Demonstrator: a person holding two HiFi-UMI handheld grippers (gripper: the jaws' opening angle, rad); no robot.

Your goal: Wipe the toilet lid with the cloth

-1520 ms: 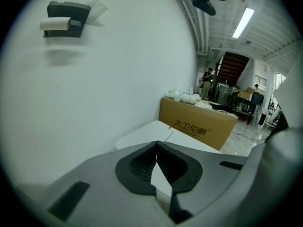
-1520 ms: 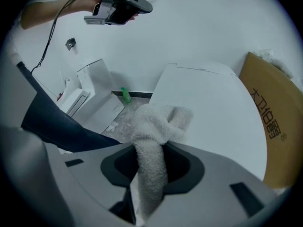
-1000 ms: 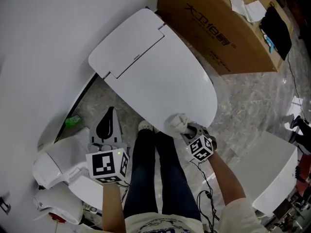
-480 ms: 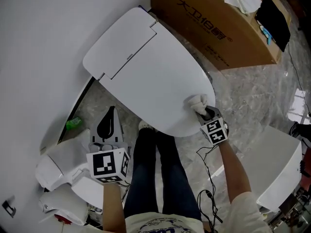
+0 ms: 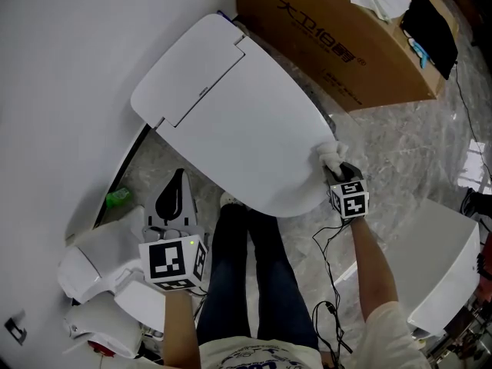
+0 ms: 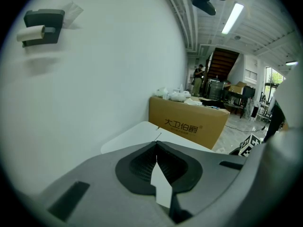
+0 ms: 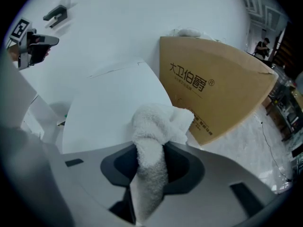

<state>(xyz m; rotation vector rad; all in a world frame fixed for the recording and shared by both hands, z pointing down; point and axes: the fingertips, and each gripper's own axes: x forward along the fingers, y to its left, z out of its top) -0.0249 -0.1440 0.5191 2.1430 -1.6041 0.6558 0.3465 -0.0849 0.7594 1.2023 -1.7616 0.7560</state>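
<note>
The white toilet lid (image 5: pixel 238 121) lies closed, slanting from the wall toward me. My right gripper (image 5: pixel 336 165) is shut on a white terry cloth (image 5: pixel 330 152), which presses on the lid's right front edge. In the right gripper view the cloth (image 7: pixel 158 122) bulges out between the jaws, over the lid (image 7: pixel 113 103) and next to the box. My left gripper (image 5: pixel 176 184) hangs low at the left, off the lid, its jaws together on nothing. Its own view looks over the lid (image 6: pixel 137 134) from the left gripper (image 6: pixel 156 148).
A large cardboard box (image 5: pixel 338 37) stands just right of the lid, with papers on top. White ceramic parts (image 5: pixel 92 260) and a green object (image 5: pixel 117 196) lie at the lower left by the wall. Another white fixture (image 5: pixel 438 260) is at the right. My legs (image 5: pixel 246 275) stand before the toilet.
My right gripper has carried the cloth along the lid's front edge, from the near tip rightward and up toward the box. The left gripper has stayed put.
</note>
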